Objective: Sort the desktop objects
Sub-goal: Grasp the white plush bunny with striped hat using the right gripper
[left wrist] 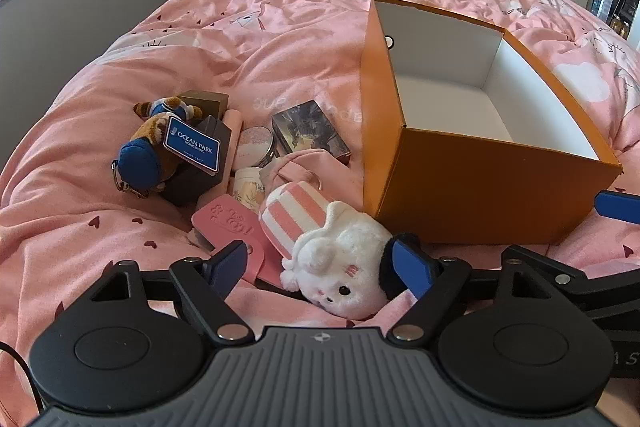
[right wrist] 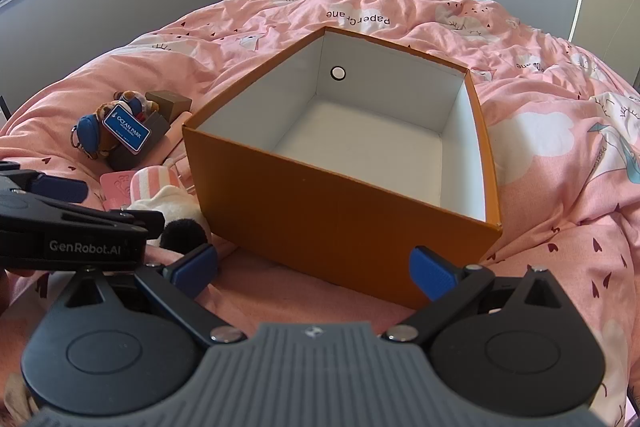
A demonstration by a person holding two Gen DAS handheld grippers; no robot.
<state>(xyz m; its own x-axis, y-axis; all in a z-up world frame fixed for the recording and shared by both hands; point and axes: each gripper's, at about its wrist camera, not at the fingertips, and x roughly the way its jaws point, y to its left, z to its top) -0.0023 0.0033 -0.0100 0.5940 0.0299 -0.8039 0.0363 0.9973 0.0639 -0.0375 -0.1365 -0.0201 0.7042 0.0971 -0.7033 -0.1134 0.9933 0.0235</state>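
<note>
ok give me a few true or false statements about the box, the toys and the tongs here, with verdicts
1. The orange box has nothing inside it. True.
2. The left tongs are clamped shut on the white plush. False: they stand open, with the plush lying between them.
3. The right tongs are open and hold nothing. True.
4. The brown plush with the blue tag lies inside the box. False: it lies on the pink duvet beside the box.
5. The box stands on a wooden desk. False: it sits on the duvet.
</note>
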